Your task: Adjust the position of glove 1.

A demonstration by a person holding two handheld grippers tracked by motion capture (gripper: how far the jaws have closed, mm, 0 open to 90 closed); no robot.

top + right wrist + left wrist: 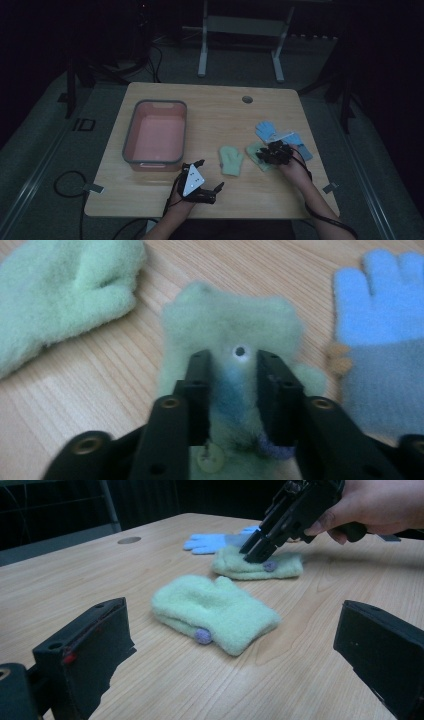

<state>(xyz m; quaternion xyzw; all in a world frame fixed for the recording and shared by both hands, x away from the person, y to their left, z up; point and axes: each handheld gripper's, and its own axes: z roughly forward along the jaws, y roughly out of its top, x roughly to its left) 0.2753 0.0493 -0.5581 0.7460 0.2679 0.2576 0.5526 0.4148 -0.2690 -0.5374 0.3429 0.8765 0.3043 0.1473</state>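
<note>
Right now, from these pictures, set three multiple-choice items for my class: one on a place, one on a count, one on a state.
1. Where on the table does the pink tub stand?
A. its left part
B. its right part
C. the middle of its front edge

2. How many green mittens lie on it?
A. one
B. two
C. four

3. How does the left gripper hold its jaws?
A. shut on a mitten
B. shut on a blue glove
C. open, nothing between them

Key:
1 A, the high view shows it left of the mittens.
2 B, both lie in the left gripper view.
3 C, they stand wide apart.
</note>
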